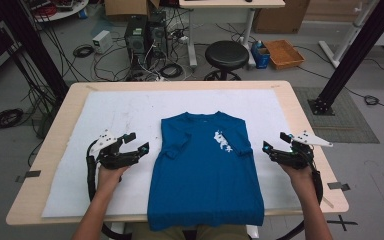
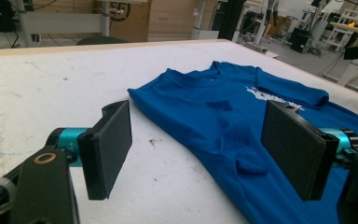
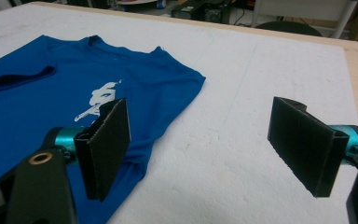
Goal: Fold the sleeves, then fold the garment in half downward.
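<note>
- Lying flat at the middle of the worktop is one blue T-shirt, collar toward the far edge, both sleeves folded inward over its front, a white print on the chest.
- One left gripper sits just beside the shirt's left edge, apart from the cloth; its jaws are spread wide and released, with nothing between them.
- In the left gripper view, the shirt's near edge and folded sleeve lie just ahead of the jaws, to their right.
- One right gripper sits just off the shirt's right edge, jaws also spread wide and empty.
- In the right gripper view, the shirt's shoulder and side edge lie under and beyond the left-hand jaw; bare white surface lies ahead of the other.
- Two grippers in all, one in each of the person's hands.
- A white mat covers most of the worktop, with wide bare stretches left, right and beyond the shirt.
- The shirt's hem hangs over the near edge of the worktop.
</note>
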### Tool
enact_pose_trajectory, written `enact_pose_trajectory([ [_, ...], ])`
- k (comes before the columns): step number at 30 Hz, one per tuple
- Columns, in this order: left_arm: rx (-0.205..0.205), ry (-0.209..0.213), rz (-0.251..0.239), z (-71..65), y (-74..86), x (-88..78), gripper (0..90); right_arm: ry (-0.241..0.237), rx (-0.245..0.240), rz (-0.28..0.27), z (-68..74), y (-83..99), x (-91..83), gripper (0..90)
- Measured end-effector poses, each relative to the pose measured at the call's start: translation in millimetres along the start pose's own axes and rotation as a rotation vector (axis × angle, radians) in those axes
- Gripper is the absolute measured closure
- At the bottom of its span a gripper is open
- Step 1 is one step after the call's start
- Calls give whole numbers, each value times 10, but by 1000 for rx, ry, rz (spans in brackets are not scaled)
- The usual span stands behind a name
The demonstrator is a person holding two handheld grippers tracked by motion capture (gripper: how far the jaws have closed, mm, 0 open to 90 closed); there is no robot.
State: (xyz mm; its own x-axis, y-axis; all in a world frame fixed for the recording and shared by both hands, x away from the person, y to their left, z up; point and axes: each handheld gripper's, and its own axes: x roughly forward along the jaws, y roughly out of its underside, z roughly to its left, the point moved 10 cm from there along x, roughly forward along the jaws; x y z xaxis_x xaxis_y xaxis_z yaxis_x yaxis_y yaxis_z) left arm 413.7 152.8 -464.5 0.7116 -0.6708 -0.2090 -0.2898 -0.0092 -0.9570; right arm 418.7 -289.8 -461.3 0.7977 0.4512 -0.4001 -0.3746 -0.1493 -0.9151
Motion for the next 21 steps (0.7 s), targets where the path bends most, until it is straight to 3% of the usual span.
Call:
enact_pose_trajectory([
  [9,24,-17,38,-15,51,30,248,-19,8,23,16,66,21,208],
  [21,-12,-63,44,90,65,56,248,-27,8,25,49,62,47,208],
])
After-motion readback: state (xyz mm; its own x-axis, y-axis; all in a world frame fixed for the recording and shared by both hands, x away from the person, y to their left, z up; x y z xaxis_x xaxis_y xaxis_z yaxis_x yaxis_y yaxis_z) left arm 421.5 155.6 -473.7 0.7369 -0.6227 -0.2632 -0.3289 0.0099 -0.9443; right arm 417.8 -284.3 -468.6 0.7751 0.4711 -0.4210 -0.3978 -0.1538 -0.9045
